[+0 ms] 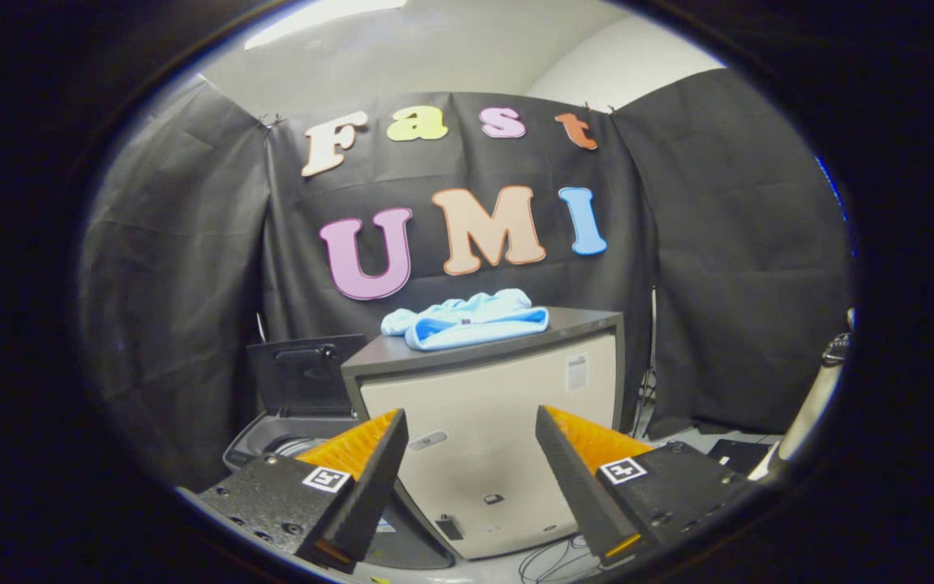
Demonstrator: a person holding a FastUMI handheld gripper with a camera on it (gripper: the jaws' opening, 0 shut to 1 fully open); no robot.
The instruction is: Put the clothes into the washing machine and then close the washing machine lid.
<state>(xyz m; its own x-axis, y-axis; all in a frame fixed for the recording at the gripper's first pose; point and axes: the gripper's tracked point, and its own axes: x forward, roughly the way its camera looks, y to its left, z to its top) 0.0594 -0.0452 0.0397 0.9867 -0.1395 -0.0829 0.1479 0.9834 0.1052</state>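
Lying in a loose heap on the dark grey top of a beige box-shaped cabinet (483,405), the light blue and white crumpled clothes (467,318) sit well beyond the fingers and above the gap between them, close to the black cloth wall (175,268) behind. The gripper (471,462) has its two fingers spread wide and holds nothing; between them shows the pale front panel of the cabinet, which carries a small white sticker near its upper right corner and a few small dark fittings lower down. To the left of the cabinet and lower than its top stands the dark grey top-loading washing machine (272,442), its rounded rim and part of the drum opening showing just past the left finger. The flat black washing machine lid (305,375) is raised upright at the back of the machine, beside the cabinet's left edge. The clothes are well apart from the machine, up and to its right. Thin dark cables (552,560) trail on the pale floor below the cabinet, near the right finger. A whitish rod-like object (811,405) leans far off to the right; I cannot tell what it is.
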